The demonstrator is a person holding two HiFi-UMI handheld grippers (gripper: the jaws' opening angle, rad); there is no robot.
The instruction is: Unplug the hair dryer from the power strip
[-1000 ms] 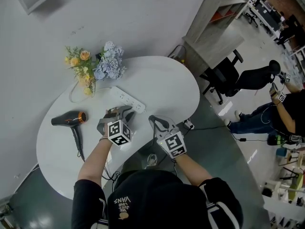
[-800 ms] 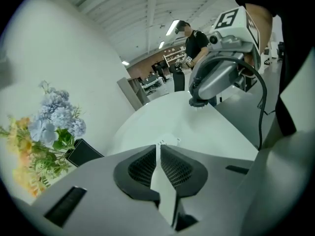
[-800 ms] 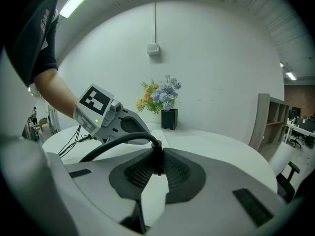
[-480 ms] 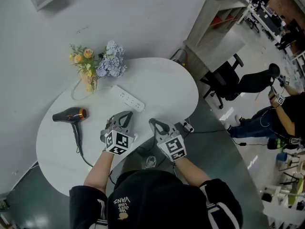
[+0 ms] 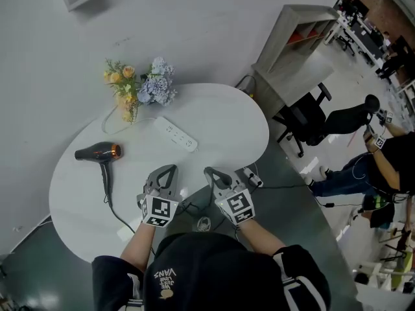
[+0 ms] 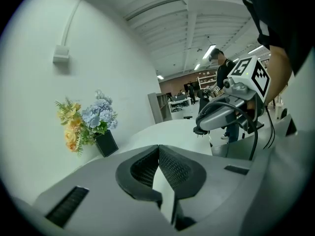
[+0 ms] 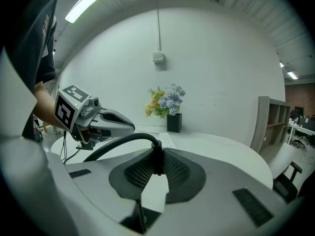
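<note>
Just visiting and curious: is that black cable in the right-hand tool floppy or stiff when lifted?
Probably floppy: the cable curves in a loose arc from where the right gripper pinches it. Likely light, as that narrow pinch alone holds it up. Pulling it hard might drag the hair dryer.

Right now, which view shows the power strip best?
The head view: the power strip lies whole and unobstructed on the table. The right gripper view catches only a foreshortened sliver near the vase; the left gripper view misses it.
</note>
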